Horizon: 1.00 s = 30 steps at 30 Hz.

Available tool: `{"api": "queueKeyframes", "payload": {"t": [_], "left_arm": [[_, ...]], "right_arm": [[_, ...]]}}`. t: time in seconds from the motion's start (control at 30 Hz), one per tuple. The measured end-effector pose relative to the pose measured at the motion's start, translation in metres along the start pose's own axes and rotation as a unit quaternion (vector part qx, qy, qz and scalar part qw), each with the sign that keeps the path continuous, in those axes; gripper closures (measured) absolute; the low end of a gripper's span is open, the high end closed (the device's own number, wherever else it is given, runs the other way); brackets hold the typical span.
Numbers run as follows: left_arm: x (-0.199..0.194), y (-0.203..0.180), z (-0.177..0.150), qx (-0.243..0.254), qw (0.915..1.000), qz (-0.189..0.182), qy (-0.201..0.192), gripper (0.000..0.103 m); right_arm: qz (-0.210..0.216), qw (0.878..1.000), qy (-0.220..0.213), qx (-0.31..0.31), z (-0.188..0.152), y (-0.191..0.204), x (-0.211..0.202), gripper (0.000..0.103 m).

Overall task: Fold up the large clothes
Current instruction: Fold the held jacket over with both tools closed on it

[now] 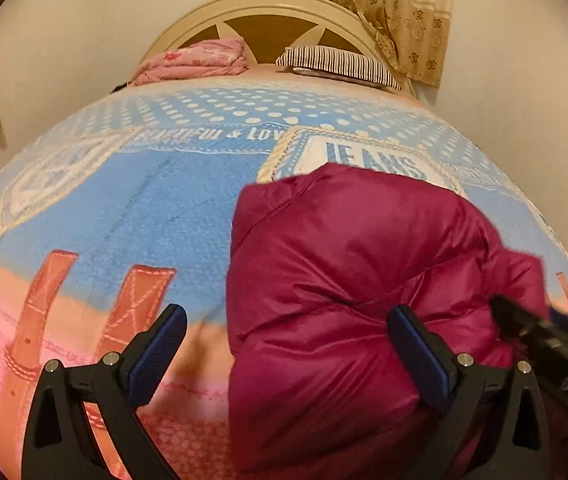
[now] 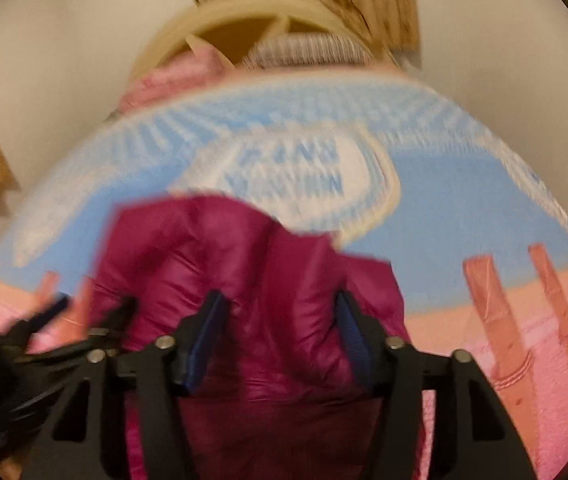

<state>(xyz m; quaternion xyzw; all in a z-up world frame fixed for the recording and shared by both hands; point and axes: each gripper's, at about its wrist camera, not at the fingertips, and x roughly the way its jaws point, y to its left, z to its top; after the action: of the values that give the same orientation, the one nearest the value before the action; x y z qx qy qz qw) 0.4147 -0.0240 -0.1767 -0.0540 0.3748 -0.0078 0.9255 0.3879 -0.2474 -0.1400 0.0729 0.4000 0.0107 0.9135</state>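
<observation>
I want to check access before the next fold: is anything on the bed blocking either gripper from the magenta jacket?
Nothing visible does. The magenta jacket lies directly ahead of the left gripper and the right gripper; the pink bedding and striped pillow sit far back.

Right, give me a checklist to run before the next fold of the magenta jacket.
1. Jacket lies bunched on the blanket: ok.
2. Left gripper jaws stand wide, one pad touching the jacket's side, no grip: not ok.
3. Right gripper jaws straddle a jacket ridge; pads pressing or not: cannot tell, view blurred.
4. Bare blanket beside the jacket for the fold: ok.
5. Pillow and pink bedding far off at the headboard: ok.
</observation>
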Motion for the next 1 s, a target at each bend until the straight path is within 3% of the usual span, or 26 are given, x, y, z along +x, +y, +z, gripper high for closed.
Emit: {"api": "queueKeyframes", "payload": {"t": [0.33, 1.0], "left_arm": [[0.009, -0.007, -0.01, 0.009, 0.9997, -0.013, 0.017, 0.002], [0.016, -0.005, -0.015, 0.003, 0.9994, -0.023, 0.026, 0.002]], "right_arm": [[0.01, 0.999, 0.016, 0.034, -0.013, -0.023, 0.022, 0.044], [-0.012, 1.0, 0.017, 0.017, -0.02, -0.02, 0.029, 0.044]]}}
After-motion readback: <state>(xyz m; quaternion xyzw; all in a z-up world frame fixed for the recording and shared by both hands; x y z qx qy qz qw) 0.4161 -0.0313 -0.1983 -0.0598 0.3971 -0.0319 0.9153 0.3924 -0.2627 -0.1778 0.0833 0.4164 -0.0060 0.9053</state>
